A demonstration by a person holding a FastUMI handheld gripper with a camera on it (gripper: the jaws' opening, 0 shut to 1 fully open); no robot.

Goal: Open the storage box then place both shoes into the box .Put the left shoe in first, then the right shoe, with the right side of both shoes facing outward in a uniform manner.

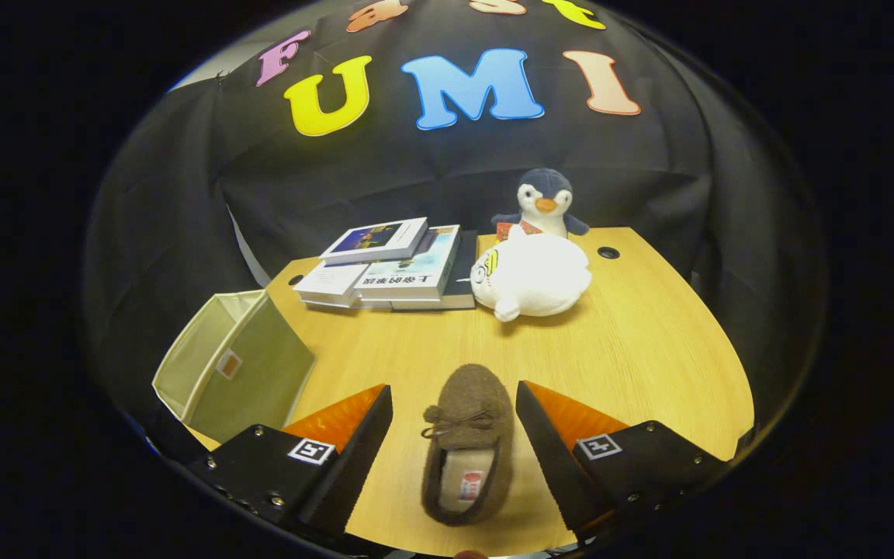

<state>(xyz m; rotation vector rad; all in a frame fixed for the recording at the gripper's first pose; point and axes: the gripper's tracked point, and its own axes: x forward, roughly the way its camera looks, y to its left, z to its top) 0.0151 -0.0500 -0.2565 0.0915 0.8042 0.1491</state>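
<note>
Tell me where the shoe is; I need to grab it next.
The shoe lies on the table between the open gripper fingers, touching neither, toe toward the white plush.

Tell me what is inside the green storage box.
The storage box stands open beside the table, left of the open gripper. Its pale lining shows and no shoe is visible inside, but its near wall hides the bottom. One brown shoe lies between the gripper's fingers.
</note>
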